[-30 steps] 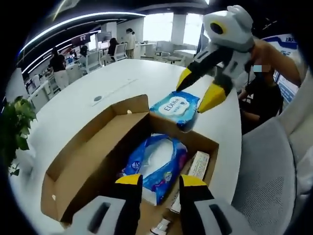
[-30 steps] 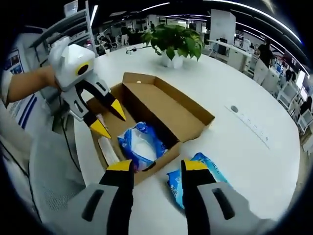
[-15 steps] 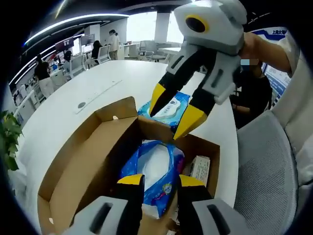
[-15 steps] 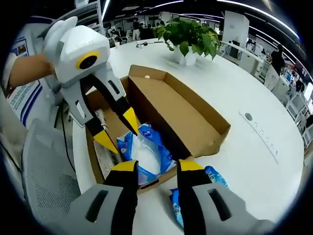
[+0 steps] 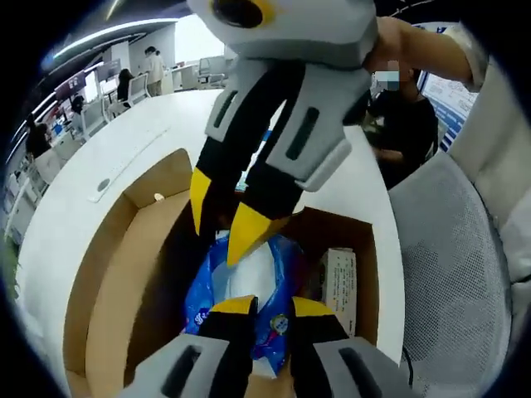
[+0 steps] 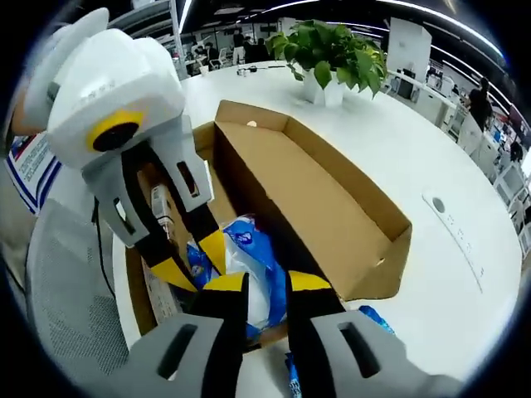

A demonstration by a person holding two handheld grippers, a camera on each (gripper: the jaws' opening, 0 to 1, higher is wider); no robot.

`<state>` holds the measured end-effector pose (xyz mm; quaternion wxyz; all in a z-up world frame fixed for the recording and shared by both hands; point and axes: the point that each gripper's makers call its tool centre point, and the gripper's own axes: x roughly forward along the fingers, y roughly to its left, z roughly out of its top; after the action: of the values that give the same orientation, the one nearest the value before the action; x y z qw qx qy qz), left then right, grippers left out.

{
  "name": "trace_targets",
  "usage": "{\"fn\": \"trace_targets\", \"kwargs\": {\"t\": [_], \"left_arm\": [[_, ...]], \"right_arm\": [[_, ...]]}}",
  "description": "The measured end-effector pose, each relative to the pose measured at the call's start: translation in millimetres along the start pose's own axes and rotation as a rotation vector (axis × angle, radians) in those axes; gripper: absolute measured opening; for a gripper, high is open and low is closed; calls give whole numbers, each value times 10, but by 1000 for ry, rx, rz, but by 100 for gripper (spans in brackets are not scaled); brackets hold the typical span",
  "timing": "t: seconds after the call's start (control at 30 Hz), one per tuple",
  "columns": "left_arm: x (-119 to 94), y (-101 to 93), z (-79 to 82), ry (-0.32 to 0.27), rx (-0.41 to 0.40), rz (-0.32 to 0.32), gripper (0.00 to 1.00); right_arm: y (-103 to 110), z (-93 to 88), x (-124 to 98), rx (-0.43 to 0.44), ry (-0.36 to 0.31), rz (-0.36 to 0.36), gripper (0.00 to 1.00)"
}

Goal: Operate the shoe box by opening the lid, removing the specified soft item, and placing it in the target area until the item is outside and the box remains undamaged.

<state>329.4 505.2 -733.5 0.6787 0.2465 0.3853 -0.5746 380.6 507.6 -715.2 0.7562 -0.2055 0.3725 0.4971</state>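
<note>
White office table (image 6: 398,141) carries the open shoe box (image 6: 332,207). At six o'clock, both nearly closed grippers, left gripper (image 5: 264,308) and right gripper (image 6: 267,282), hover over the soft, crinkly blue pack (image 5: 249,282); pinching its loose top seems best.

Open-plan office. Large white round-edged meeting table (image 6: 415,157) with flush round cable grommet (image 6: 438,205) in top. Green leafy potted plant in white pot (image 6: 329,58) on table. Grey mesh-back office chair (image 5: 452,274) at table edge. Long ceiling strip lights (image 5: 108,33), rows of desks with white chairs (image 5: 137,83) behind, people (image 5: 153,66) standing and sitting at workstations. Blue-and-white printed poster (image 5: 452,87) on wall.
</note>
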Motion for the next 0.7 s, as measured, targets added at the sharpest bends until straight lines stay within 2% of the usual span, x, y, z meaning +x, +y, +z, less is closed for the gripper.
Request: {"fn": "trace_targets", "kwargs": {"t": [0.23, 0.37, 0.7], "left_arm": [[19, 6, -31, 11, -10, -10, 4], [-6, 26, -41, 5, -34, -6, 1], [-95, -26, -59, 10, -46, 0, 0]], "right_arm": [[1, -7, 187, -26, 19, -6, 5], [18, -32, 205, -25, 31, 4, 0], [119, -7, 140, -18, 32, 24, 0]]}}
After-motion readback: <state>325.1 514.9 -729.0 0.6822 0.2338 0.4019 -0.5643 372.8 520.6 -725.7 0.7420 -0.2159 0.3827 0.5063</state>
